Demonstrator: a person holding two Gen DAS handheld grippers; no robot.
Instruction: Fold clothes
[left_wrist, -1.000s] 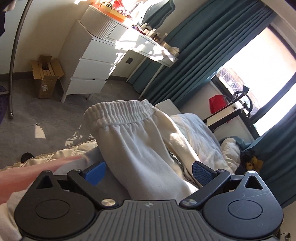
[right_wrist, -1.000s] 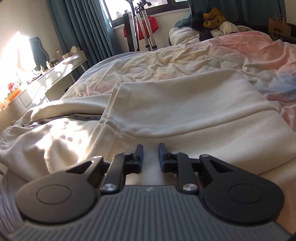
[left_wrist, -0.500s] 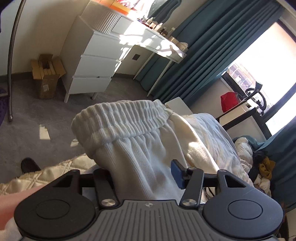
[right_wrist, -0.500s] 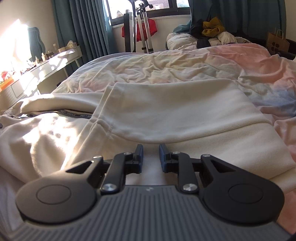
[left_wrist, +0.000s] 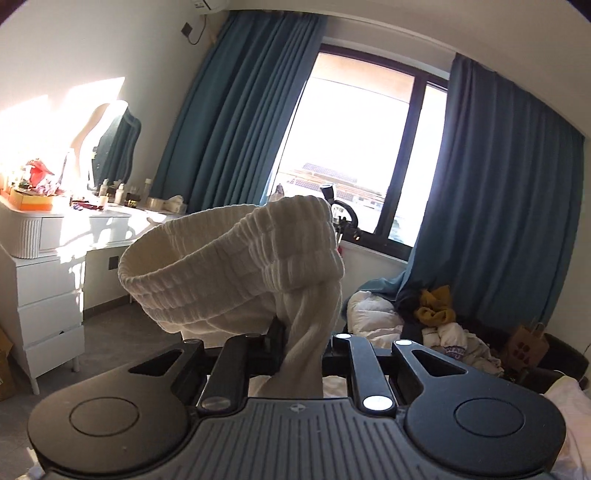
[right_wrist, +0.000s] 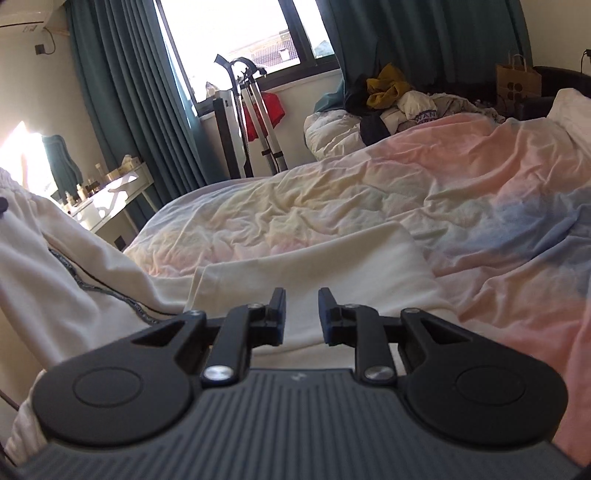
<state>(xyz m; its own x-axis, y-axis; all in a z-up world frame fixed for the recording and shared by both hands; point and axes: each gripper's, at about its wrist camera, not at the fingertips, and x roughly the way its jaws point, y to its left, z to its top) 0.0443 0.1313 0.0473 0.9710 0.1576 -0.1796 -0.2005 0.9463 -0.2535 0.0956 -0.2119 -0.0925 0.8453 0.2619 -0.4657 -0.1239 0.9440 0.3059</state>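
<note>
Left gripper (left_wrist: 301, 347): its fingers are clamping a bunched twist of cream sweatpants (left_wrist: 236, 266), which are hanging lifted in front of the window (left_wrist: 354, 147), ribbed waistband gaping open.
Right gripper (right_wrist: 302, 317): its fingers are standing slightly apart, holding nothing, hovering just above a flat cream panel of the garment (right_wrist: 314, 266).
Where the garment is lying: the rest is sprawling over the bed (right_wrist: 480, 206), the near side from the window; a dark drawcord (right_wrist: 96, 288) is trailing across it.
Handling: the fleece is looking soft, limp and fairly thick, light to lift but sagging and bunching.
Where to take hold: the ribbed elastic waistband or a seamed edge is likely offering the firmest purchase.
</note>
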